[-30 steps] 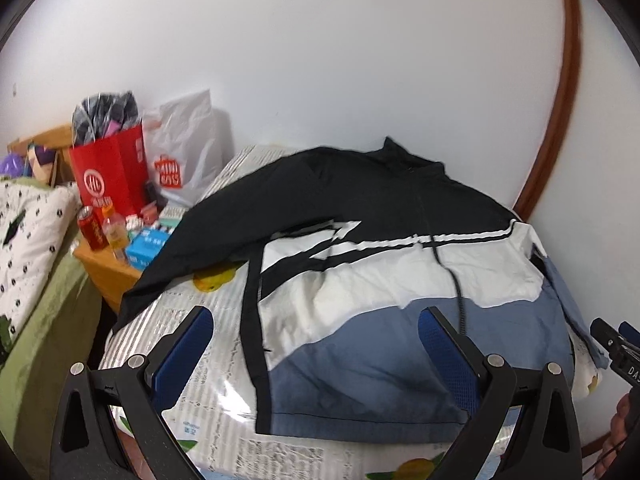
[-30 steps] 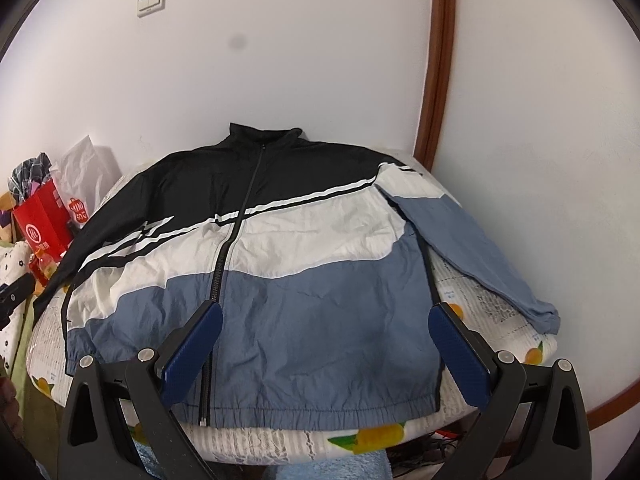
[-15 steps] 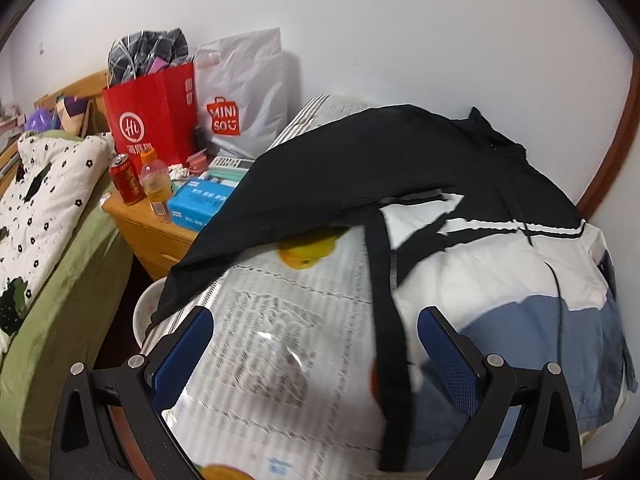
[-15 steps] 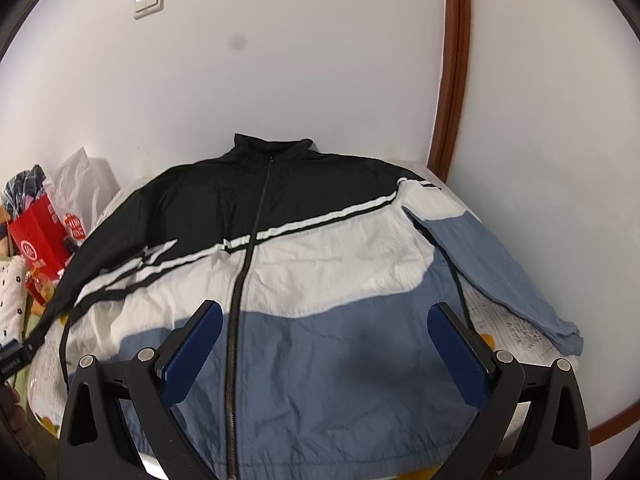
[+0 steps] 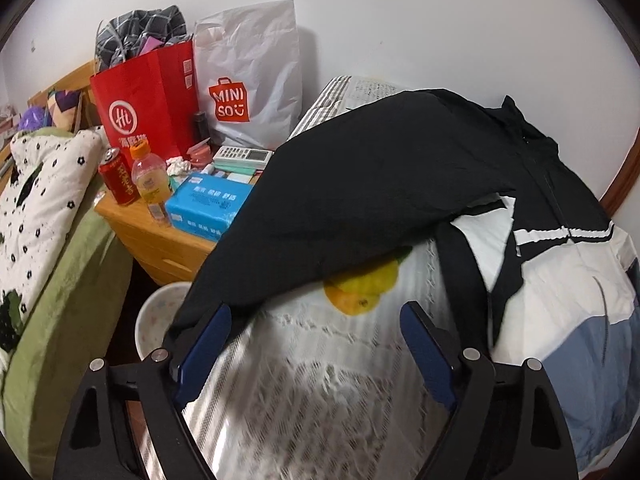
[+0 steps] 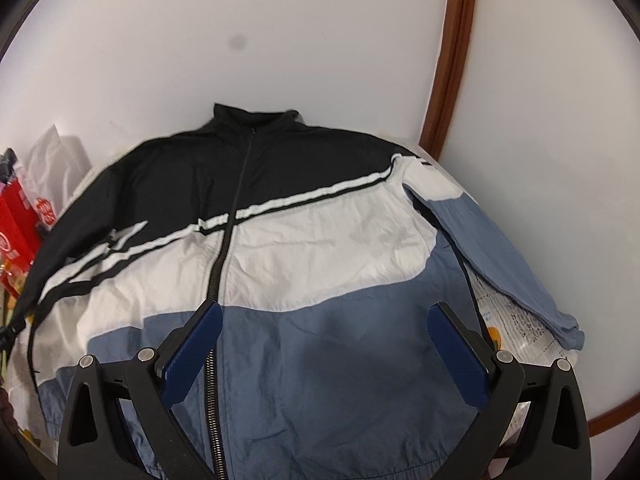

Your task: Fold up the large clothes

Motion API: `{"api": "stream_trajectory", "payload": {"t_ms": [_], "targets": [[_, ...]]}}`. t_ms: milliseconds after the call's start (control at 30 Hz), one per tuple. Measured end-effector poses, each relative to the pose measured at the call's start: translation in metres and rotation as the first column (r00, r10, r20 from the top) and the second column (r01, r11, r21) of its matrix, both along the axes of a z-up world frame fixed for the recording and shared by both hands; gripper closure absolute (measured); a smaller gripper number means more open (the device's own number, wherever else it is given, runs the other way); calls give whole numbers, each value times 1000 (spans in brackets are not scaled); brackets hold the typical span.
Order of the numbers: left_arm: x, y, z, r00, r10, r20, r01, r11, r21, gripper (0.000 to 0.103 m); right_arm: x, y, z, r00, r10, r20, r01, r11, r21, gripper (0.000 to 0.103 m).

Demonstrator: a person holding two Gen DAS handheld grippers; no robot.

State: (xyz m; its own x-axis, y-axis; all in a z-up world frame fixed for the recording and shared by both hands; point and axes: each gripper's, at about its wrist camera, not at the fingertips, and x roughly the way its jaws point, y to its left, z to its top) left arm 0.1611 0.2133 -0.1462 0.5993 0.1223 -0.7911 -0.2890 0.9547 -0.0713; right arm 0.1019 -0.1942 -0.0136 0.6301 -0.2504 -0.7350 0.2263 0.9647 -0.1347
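The jacket (image 6: 304, 264) lies flat, zipped, front up on the patterned cloth (image 5: 320, 380). Its black sleeve (image 5: 352, 216) stretches toward the left claw (image 5: 316, 344), which is closing with nothing gripped. The right claw (image 6: 326, 344) hangs released over the blue part.

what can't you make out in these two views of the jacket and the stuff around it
- Black sleeve cuff, left wrist view: hidden behind a finger of the left gripper, whose jaws are closing; whether the pads touch it is unclear.
- Jacket hem, right wrist view: covered by the right gripper and cut off by the bottom edge.
- Tablecloth pattern, left wrist view: motion-blurred.
- Tissue pack lettering: too small.
- Bowl: half hidden by the sleeve.
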Motion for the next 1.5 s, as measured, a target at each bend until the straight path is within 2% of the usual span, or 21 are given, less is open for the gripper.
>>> {"api": "stream_trajectory", "payload": {"t_ms": [200, 300, 467, 567, 633, 733, 1100, 1267, 1433, 1500], "targets": [[19, 4, -10, 1000, -9, -11, 10, 996, 88, 18, 1, 6, -8, 1000, -14, -16, 13, 1000, -11, 2], [27, 3, -15, 999, -27, -22, 29, 994, 103, 20, 0, 9, -13, 999, -29, -32, 28, 999, -34, 2], [35, 3, -21, 999, -23, -22, 25, 991, 128, 31, 2, 8, -22, 997, -56, -60, 52, 997, -57, 2], [38, 2, -19, 1000, -13, -6, 13, 990, 141, 53, 6, 5, -25, 996, -62, -67, 58, 996, -61, 2], [40, 2, -17, 1000, -14, -3, 14, 989, 147, 76, 9, 4, -25, 996, -60, -68, 56, 997, -62, 2], [40, 0, -10, 1000, -26, 3, 25, 989, 143, 92, 15, 2, -24, 997, -48, -64, 45, 998, -54, 2], [41, -18, 55, 994, -40, 98, 24, 987, 159, 97, 31, -6, -14, 998, 44, -33, -44, 999, -5, 2], [51, -54, 92, 982, -114, 151, 84, 978, 189, 97, 34, -21, -10, 997, 71, -22, -71, 997, -8, 2], [76, -95, 118, 961, -204, 187, 184, 976, 117, 97, 34, -47, -7, 998, 58, -13, -58, 998, 26, 2], [87, -115, 122, 952, -239, 192, 221, 969, 110, 97, 32, -57, -6, 999, 49, -10, -48, 998, 34, 2]]}}
